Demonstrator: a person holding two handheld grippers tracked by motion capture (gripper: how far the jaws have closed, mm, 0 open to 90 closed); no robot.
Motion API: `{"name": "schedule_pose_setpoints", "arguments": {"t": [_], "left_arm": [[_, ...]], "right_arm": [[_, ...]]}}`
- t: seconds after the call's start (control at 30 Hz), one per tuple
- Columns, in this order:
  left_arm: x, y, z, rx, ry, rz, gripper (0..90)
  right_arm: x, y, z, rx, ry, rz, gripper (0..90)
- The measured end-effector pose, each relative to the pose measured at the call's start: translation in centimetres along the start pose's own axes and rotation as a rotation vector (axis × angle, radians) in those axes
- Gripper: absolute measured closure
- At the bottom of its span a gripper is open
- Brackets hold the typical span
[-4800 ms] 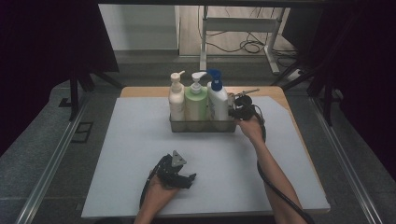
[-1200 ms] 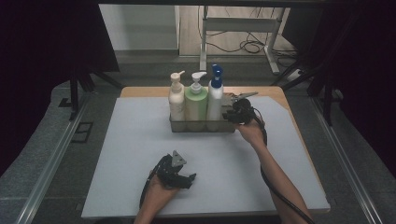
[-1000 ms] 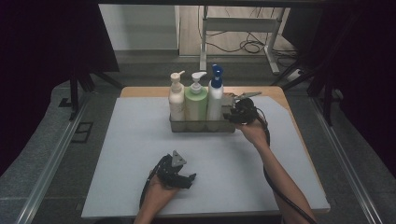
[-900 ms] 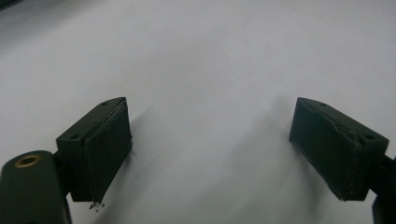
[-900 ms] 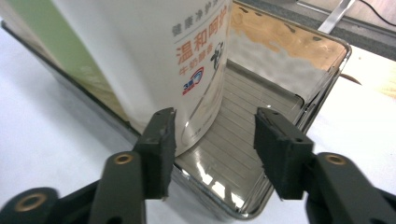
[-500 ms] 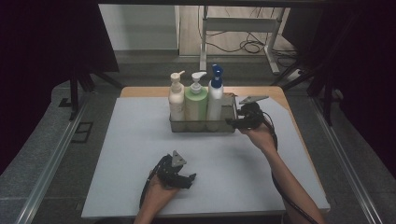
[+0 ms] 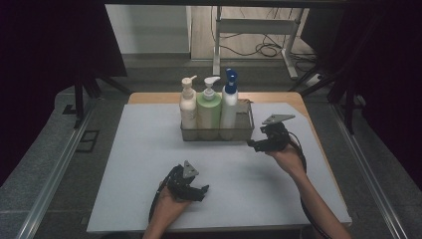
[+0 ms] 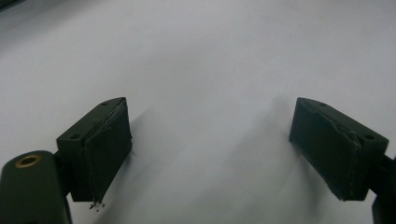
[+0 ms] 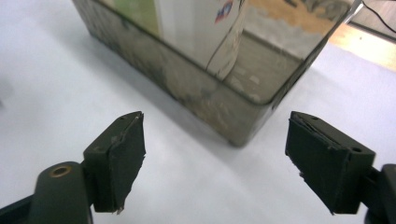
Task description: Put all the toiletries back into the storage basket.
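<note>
A metal basket (image 7: 216, 134) stands at the back middle of the white mat and holds three upright bottles: a cream pump bottle (image 7: 187, 102), a green pump bottle (image 7: 209, 107) and a white bottle with a blue top (image 7: 229, 102). My right gripper (image 7: 255, 144) hovers just off the basket's near right corner. Its jaws have just been opening and nothing is between them. In the right gripper view the basket (image 9: 187, 88) lies ahead of the right gripper (image 9: 217, 123), with the white bottle (image 9: 196, 23) inside. My left gripper (image 7: 201, 191) rests open on the mat near the front; in its own view the left gripper (image 8: 210, 112) has bare mat between its jaws.
The white mat (image 7: 149, 164) covers most of a wooden table (image 7: 278, 97), whose top shows behind the basket. Dark curtains flank both sides. A metal stand and cables (image 7: 259, 47) sit on the floor beyond the table.
My right gripper has drawn back from the basket's right end toward the near right, and its jaws have spread apart. The left gripper and the bottles have stayed put.
</note>
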State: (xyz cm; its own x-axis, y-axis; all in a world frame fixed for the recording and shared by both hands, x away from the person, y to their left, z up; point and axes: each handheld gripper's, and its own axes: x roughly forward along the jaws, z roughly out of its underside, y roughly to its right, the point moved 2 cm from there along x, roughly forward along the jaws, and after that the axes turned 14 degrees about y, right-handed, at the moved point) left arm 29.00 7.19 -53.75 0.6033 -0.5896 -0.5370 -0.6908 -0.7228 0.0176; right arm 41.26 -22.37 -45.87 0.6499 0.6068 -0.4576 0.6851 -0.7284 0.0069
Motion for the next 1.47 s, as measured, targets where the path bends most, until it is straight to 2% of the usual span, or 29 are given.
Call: {"name": "schedule_pose_setpoints", "arguments": {"t": [0.33,0.53,0.73,0.97,1.03,1.13,1.47], "left_arm": [[0.0,0.0,0.0,-0.002,0.002,-0.001,12.9],[0.0,0.0,0.0,-0.002,0.003,-0.002,12.9],[0.0,0.0,0.0,-0.002,0.003,-0.002,12.9],[0.0,0.0,0.0,0.0,0.001,-0.002,12.9],[0.0,0.0,0.0,-0.002,0.003,-0.002,12.9],[0.0,0.0,0.0,0.001,0.0,-0.001,12.9],[0.0,0.0,0.0,-0.008,0.001,0.0,12.6]], "right_arm": [[-1.3,-0.5,3.5,-0.008,-0.031,0.016,11.4],[-1.8,-0.7,5.8,-0.007,-0.063,0.027,2.0],[-2.2,-0.8,8.1,-0.012,-0.102,0.031,0.0],[-2.5,-0.8,9.7,-0.005,-0.123,0.028,0.0],[-2.6,-0.7,10.0,0.02,-0.104,0.025,0.0],[-2.7,-0.6,10.2,0.019,-0.083,0.023,0.0],[-2.7,-0.7,10.3,0.019,-0.081,0.025,0.0]]}}
